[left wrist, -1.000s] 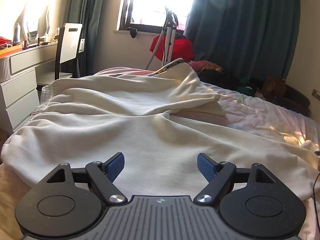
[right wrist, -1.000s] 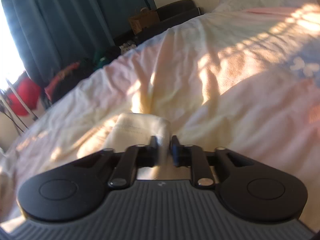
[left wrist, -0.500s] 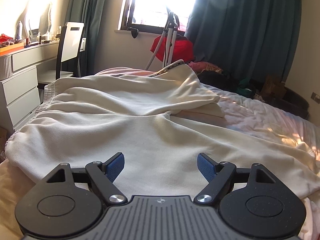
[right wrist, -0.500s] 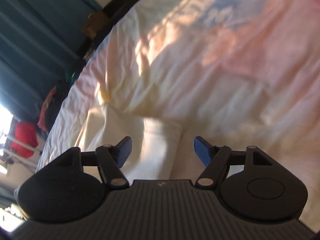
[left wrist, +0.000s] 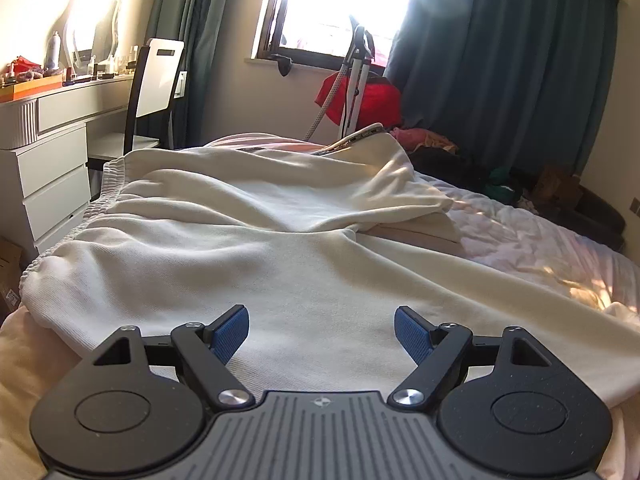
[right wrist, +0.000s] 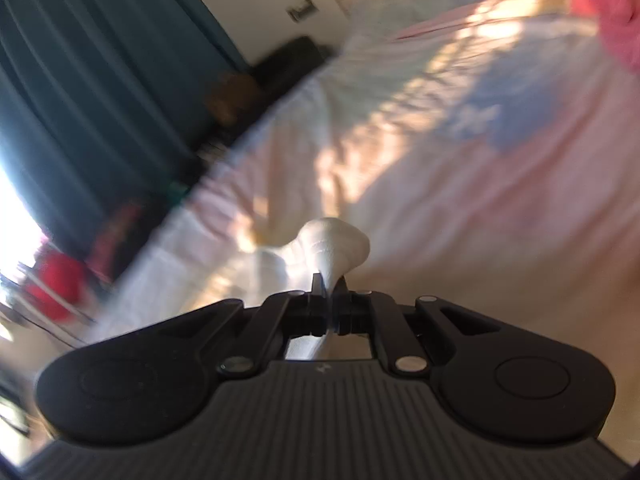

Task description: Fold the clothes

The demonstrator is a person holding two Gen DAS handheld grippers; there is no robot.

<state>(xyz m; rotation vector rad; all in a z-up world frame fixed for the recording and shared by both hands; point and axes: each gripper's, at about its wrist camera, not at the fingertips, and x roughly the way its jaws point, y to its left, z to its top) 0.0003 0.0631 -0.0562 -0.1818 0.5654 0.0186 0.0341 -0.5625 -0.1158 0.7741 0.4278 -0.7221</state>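
Across the bed, a cream garment lies spread and wrinkled, its elastic waistband at 9 o'clock in the left wrist view. Its long axis runs from that band toward 3 o'clock, where one leg stretches to the frame edge; the other leg is folded back on itself near the middle. Around it stand a white dresser and a chair at 10 o'clock, a sunlit window at 12, a red bag with an upright pole below it, and teal curtains at 1 o'clock. Nothing lies on the cloth between the camera and the fold.

The left gripper hovers over the fabric with its blue pads wide apart, holding nothing. Only the blurred right wrist view shows the right gripper, its fingers pressed together on a bunched cuff of cream cloth, with a pink item at 2 o'clock on the sheet.
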